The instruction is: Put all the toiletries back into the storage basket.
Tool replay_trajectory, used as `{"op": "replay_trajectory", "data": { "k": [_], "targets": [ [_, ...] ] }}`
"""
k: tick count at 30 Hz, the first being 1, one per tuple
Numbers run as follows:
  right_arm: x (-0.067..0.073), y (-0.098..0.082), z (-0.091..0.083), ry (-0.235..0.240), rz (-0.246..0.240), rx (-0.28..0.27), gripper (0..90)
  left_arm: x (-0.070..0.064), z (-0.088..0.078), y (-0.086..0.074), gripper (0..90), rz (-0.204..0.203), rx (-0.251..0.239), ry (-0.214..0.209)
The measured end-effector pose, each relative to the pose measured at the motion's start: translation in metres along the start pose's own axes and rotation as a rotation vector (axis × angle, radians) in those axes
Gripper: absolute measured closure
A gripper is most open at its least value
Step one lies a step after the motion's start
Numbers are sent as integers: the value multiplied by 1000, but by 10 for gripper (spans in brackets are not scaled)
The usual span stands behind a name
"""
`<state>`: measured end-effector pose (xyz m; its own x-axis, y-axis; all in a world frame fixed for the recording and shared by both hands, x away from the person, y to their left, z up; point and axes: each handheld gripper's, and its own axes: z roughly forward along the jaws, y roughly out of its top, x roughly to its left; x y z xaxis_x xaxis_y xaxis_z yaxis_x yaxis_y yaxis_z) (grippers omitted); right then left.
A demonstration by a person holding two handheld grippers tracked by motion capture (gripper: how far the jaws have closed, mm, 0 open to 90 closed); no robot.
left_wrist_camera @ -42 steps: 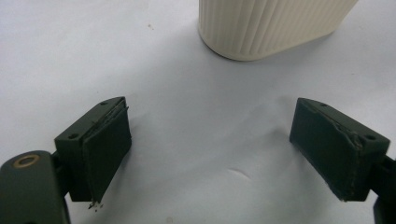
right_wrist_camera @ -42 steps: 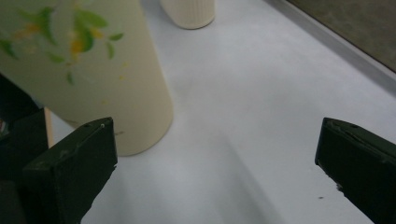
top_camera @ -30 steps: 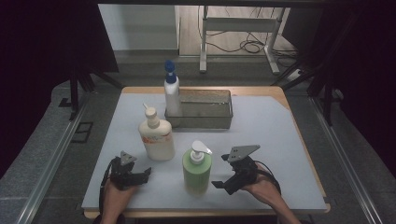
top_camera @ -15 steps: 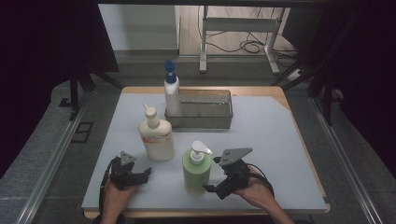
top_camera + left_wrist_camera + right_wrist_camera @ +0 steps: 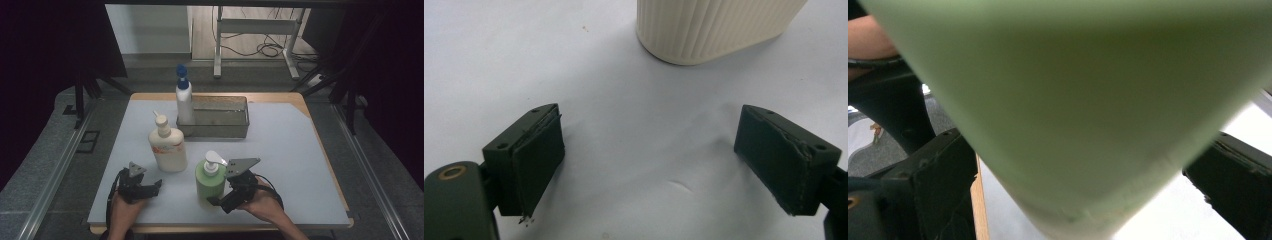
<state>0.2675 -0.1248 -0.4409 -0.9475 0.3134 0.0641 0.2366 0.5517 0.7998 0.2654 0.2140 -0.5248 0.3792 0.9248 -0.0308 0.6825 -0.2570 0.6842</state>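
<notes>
Green pump bottle (image 5: 210, 179) upright at near middle of table (image 5: 290, 150), white pump head on top. Right gripper (image 5: 220, 199) at its base, jaws apart either side of green body, contact unclear. Left gripper (image 5: 150, 187) resting on table, jaws apart, empty, near cream bottle (image 5: 167, 147). Cream bottle label: orange marks, writing unreadable. Blue-capped bottle (image 5: 183, 102) beside grey tray (image 5: 220, 131).

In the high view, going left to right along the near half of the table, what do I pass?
Left hand-held gripper → cream lotion bottle → green pump bottle → right hand-held gripper, jaws around the green bottle's base.
</notes>
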Motion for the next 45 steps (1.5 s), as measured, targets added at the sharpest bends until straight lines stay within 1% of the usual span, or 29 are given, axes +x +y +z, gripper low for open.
{"op": "replay_trajectory", "data": {
  "k": [10, 19, 22, 24, 30, 32, 34, 38, 45],
  "targets": [
    [3, 8, 7, -1, -12, -39, 69, 0, 0, 0, 123, 0, 1, -1],
    [3, 10, 9, -14, -19, -50, 107, 0, 0, 0, 123, 0, 0, 0],
    [4, 11, 8, -29, -24, -38, 113, 0, 0, 0, 123, 0, 1, -1],
    [6, 12, 8, -40, -17, -32, 115, 0, 0, 0, 123, 0, 1, -1],
    [6, 11, 7, -61, -5, -35, 117, 0, 0, 0, 123, 0, 1, -2],
    [5, 11, 6, -80, -4, -34, 118, 0, 0, 0, 123, 0, 1, -2],
    [4, 12, 4, -92, -3, -39, 118, 0, 0, 0, 123, 0, 1, -3],
    [0, 15, -1, -100, 10, -53, 118, 0, 0, 0, 122, -1, 1, -2],
    [-8, 22, -7, -134, 22, -60, 119, 1, 0, 0, 123, 3, 3, -2]
  ]
}}
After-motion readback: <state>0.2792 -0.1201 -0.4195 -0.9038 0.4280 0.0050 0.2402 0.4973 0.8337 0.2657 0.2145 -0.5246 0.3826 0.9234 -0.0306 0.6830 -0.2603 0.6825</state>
